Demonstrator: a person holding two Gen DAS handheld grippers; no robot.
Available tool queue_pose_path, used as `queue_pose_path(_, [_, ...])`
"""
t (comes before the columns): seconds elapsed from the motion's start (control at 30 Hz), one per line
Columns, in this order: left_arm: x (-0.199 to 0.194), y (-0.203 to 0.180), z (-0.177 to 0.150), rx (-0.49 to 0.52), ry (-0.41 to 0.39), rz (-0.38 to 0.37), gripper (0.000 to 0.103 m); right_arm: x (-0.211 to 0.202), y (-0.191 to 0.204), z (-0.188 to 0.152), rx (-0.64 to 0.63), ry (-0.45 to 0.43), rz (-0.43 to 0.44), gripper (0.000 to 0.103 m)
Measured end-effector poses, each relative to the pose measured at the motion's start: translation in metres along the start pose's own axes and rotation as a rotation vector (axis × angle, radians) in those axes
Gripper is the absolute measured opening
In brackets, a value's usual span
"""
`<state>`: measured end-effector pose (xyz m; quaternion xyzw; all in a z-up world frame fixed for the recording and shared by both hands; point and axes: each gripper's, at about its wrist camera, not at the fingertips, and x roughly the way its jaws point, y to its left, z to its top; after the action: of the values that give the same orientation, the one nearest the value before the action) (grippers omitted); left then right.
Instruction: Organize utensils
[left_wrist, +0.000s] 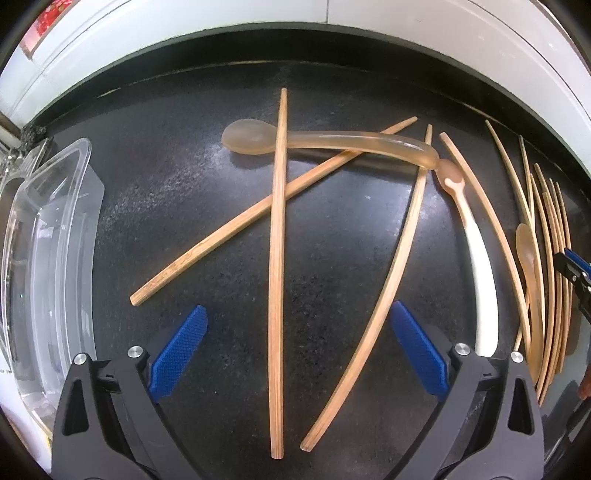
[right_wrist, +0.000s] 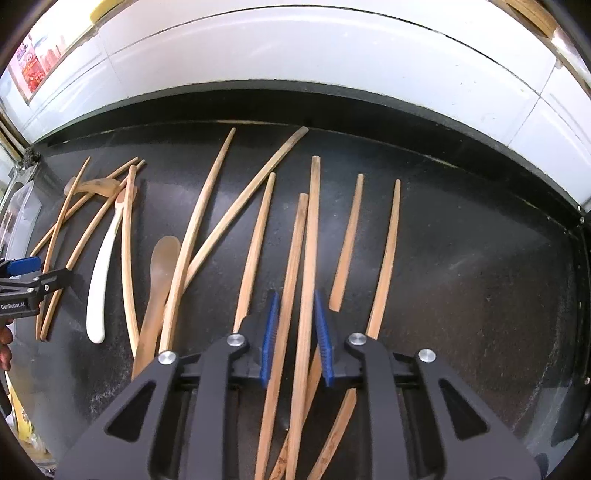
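Many wooden chopsticks lie scattered on a black counter (left_wrist: 351, 240). In the left wrist view my left gripper (left_wrist: 295, 347) is open above two chopsticks (left_wrist: 275, 295), one straight and one curved (left_wrist: 384, 280). A translucent tan spoon (left_wrist: 325, 142) lies across them at the far side, beside a white-handled spoon (left_wrist: 480, 258). In the right wrist view my right gripper (right_wrist: 295, 332) has its blue pads closed narrowly around two chopsticks (right_wrist: 303, 280), which pass between the jaws. A tan spoon (right_wrist: 159, 280) and the white-handled spoon (right_wrist: 103, 273) lie to its left.
A clear plastic container (left_wrist: 44, 258) stands at the counter's left edge. A white tiled wall (right_wrist: 295, 55) runs along the back. My left gripper shows at the left edge of the right wrist view (right_wrist: 22, 284). More chopsticks (left_wrist: 546, 266) are bunched at the right.
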<state>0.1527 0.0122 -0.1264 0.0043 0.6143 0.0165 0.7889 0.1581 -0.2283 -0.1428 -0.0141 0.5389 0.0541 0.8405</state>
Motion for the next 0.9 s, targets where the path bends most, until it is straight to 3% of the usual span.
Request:
queue_pose_path(0.17, [-0.001, -0.002, 0.0, 0.006, -0.001, -0.005, 0.096, -0.007, -0.022, -0.002, 0.046, 0.014, 0.054, 0.017])
queue_pose_path(0.33, [-0.002, -0.002, 0.001, -0.006, 0.007, -0.005, 0.097, -0.007, -0.048, -0.003, 0.165, 0.032, 0.173, 0.017])
queue_pose_path(0.47, [-0.002, -0.001, 0.001, -0.019, 0.0, -0.002, 0.097, -0.009, -0.054, -0.003, 0.16, 0.031, 0.161, 0.017])
queue_pose_path(0.7, [-0.001, -0.001, 0.001, -0.023, -0.001, -0.001, 0.097, -0.011, -0.077, -0.007, 0.235, 0.043, 0.243, 0.017])
queue_pose_path(0.8, [-0.002, -0.001, -0.001, -0.026, -0.01, 0.001, 0.097, -0.016, -0.096, -0.011, 0.259, 0.032, 0.235, 0.017])
queue_pose_path(0.9, [-0.003, -0.001, -0.004, -0.027, -0.016, 0.002, 0.097, -0.033, -0.107, -0.012, 0.236, -0.023, 0.14, 0.017])
